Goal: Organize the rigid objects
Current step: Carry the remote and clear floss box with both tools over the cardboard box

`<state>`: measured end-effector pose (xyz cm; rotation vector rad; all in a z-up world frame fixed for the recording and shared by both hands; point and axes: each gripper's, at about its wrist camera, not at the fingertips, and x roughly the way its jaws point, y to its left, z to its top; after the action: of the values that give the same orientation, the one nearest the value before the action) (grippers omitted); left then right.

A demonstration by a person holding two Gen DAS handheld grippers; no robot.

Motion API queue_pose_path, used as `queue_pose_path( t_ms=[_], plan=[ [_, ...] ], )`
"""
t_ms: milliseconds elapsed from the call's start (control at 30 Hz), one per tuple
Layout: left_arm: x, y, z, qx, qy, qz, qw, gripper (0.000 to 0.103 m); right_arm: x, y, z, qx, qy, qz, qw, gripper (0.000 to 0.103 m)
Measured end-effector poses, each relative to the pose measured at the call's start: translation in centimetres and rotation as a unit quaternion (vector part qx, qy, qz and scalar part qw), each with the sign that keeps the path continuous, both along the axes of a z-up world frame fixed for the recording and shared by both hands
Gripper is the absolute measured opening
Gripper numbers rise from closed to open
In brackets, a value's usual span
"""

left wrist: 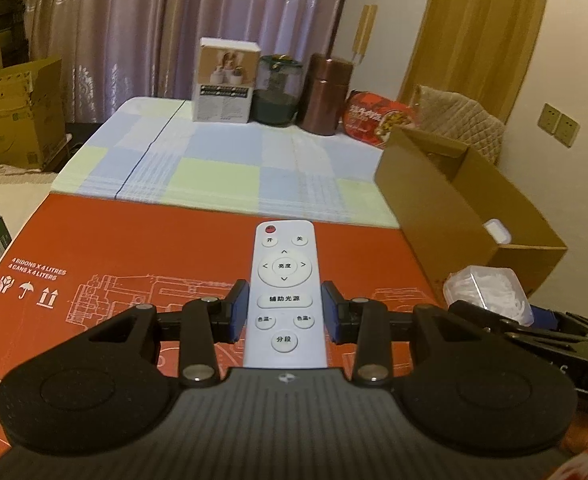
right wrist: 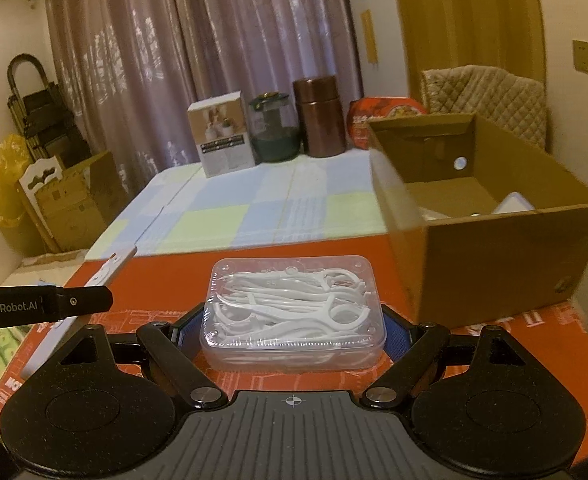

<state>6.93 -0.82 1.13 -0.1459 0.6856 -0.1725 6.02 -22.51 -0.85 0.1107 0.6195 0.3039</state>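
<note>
My left gripper point(left wrist: 285, 307) is shut on a white remote control point(left wrist: 284, 280), which points forward over the red cardboard sheet point(left wrist: 134, 248). My right gripper point(right wrist: 292, 330) is shut on a clear plastic box of white floss picks point(right wrist: 292, 312), held just above the red sheet point(right wrist: 166, 276). The floss box also shows at the right of the left wrist view point(left wrist: 489, 292). The remote shows edge-on at the left of the right wrist view point(right wrist: 110, 268). An open brown cardboard box point(right wrist: 493, 256) stands to the right, with white items inside.
A checked cloth point(left wrist: 222, 160) covers the table behind the red sheet. At its far edge stand a white carton point(left wrist: 226, 80), a green jar point(left wrist: 278, 92), a brown canister point(left wrist: 325, 94) and a red noodle bowl point(left wrist: 373, 116). Cardboard boxes point(left wrist: 18, 112) sit on the floor at left.
</note>
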Motion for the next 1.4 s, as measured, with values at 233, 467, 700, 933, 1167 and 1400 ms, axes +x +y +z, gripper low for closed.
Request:
queue_pose_path(
  t_ms=[233,467,700,933,1167,1400],
  plan=[
    [-1.6,-2.6,2.2,-0.012,-0.016,-0.025,0.9995,0.033,-1.9,-2.8,1.8,-0.006,-0.009,-0.017,1.0,0.082],
    [-2.2,-6.2,3.7,-0.018,-0.025,-0.057,0.9979,0.033,-3.2,-6.5,3.1,-0.014,-0.017,-0.049,0.999,0.082],
    [-2.0,-10.2,4.3,-0.019,-0.025,-0.09,0.9955,0.033,-3.8,-10.7,4.5,-0.015,-0.024,-0.08,0.996,0.082],
    [-1.6,-13.2,4.5,-0.019,-0.024,-0.11,0.9935,0.033,-3.7,-13.9,5.4,-0.011,-0.028,-0.102,0.994,0.082],
    [-1.3,-14.6,4.5,-0.02,-0.022,-0.121,0.9922,0.033,-3.1,-15.4,6.2,-0.01,-0.033,-0.108,0.994,0.082],
    [-0.6,-15.8,4.3,-0.018,-0.021,-0.13,0.9911,0.033,-1.9,-16.1,6.9,-0.018,-0.04,-0.102,0.994,0.082]
  ],
)
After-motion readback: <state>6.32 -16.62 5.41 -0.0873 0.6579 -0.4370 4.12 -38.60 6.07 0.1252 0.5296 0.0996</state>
